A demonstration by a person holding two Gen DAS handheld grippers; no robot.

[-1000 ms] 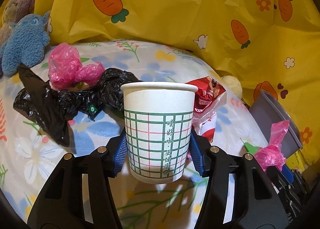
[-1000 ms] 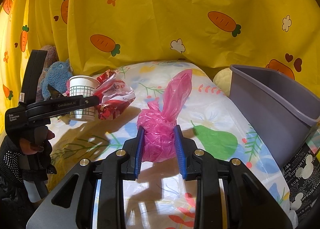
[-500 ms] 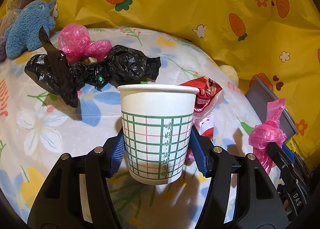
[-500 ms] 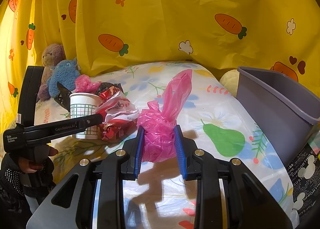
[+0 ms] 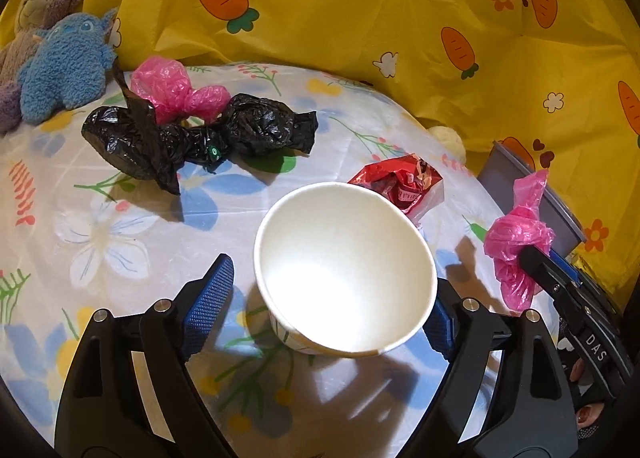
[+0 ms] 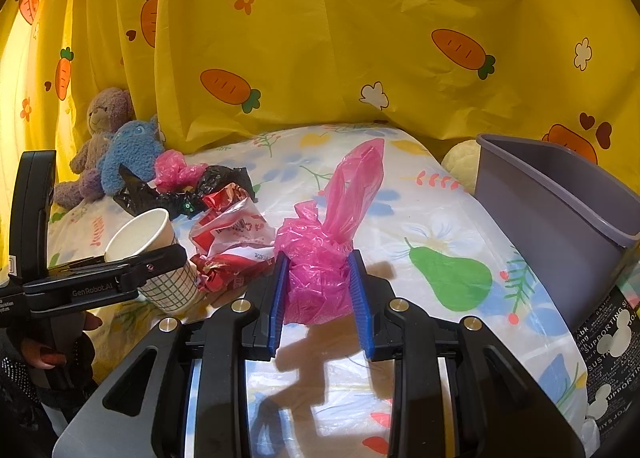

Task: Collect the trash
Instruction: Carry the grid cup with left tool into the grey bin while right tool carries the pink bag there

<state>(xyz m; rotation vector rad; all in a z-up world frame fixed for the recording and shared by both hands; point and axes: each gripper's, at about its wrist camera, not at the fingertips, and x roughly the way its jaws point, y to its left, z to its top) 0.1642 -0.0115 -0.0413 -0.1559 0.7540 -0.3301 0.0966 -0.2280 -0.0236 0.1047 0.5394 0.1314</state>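
Matt paper cup [image 5: 344, 270]; glossy crinkled black plastic bag [image 5: 192, 134]; fuzzy plush toy [image 5: 64, 66]

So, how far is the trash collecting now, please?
Done: nothing I can confirm; the inside of the grey bin is hidden. In hand: the right tool grips a pink bag. The jaws of the left tool are opening around the tilted paper cup. Left: that cup, the red wrapper, the black bag and a second pink bag on the table.

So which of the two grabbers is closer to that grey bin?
The right one. The right gripper, shut on a pink bag, sits just left of the grey bin. The left gripper, opening around the tipped paper cup, is farther away, beyond the red wrapper.
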